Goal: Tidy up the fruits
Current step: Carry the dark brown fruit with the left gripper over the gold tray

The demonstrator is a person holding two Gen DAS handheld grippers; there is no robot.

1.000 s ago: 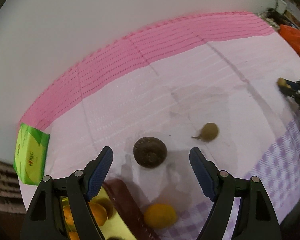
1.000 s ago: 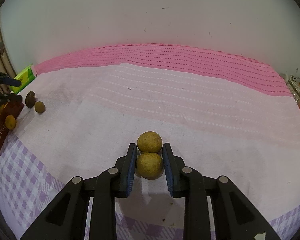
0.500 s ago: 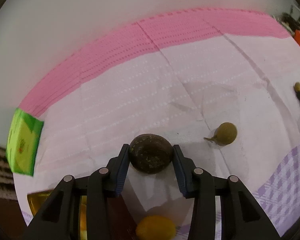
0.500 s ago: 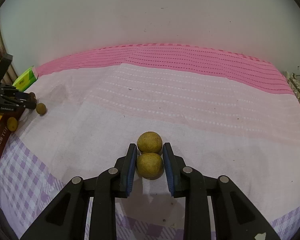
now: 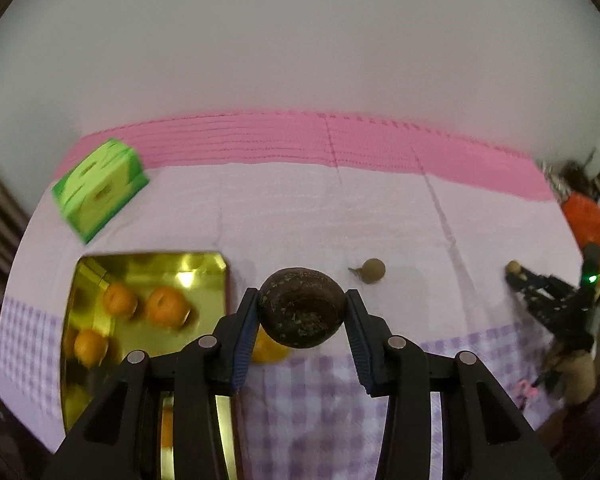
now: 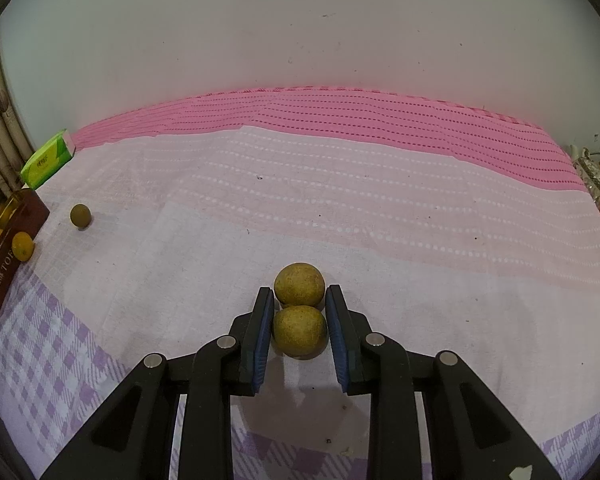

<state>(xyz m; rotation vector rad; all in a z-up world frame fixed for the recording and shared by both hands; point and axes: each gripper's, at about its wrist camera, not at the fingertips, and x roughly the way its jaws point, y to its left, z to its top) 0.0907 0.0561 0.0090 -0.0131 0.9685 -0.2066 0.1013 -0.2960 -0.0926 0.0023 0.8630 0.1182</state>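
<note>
My left gripper is shut on a dark brown round fruit and holds it above the cloth. Below left lies a gold tray with three oranges. A loose orange lies beside the tray, partly hidden by the fruit. A small tan longan sits on the cloth further right. My right gripper is shut on a tan longan resting on the cloth. A second longan touches it just beyond the fingertips.
A green tissue pack lies at the back left. The tray's brown box wall, a loose orange and a longan show at the right wrist view's left. An orange bag sits at the right edge.
My left gripper closed on the dark brown fruit and lifted it up and back, bringing the gold tray into view. My right gripper stayed shut on its longan.
</note>
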